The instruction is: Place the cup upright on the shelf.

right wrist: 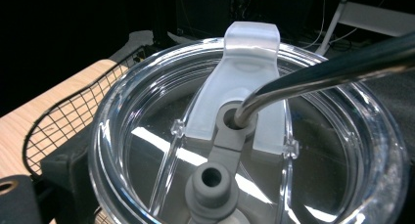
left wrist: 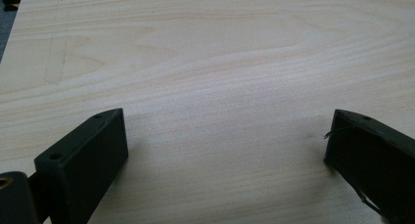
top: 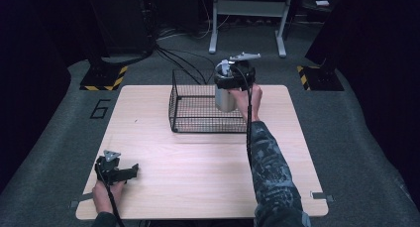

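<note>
My right gripper (top: 236,77) is shut on a steel tumbler (top: 225,97) and holds it upright at the right side of a black wire basket (top: 174,104). I cannot tell whether the tumbler's base touches the basket floor. The right gripper view looks down on the tumbler's clear lid (right wrist: 244,136), with a metal straw (right wrist: 333,67) through its grey plug. One black finger (right wrist: 66,172) presses its left wall, and the basket mesh (right wrist: 63,119) lies beyond. My left gripper (top: 132,171) rests open on the table's front left; its jaws (left wrist: 225,131) stand wide apart over bare wood.
The light wooden table (top: 198,177) stands on grey carpet. Black cables (top: 178,58) run across the floor behind the basket, near a grey metal stand (top: 247,19). Dark stand bases with yellow-black tape (top: 105,78) sit at the back left and back right.
</note>
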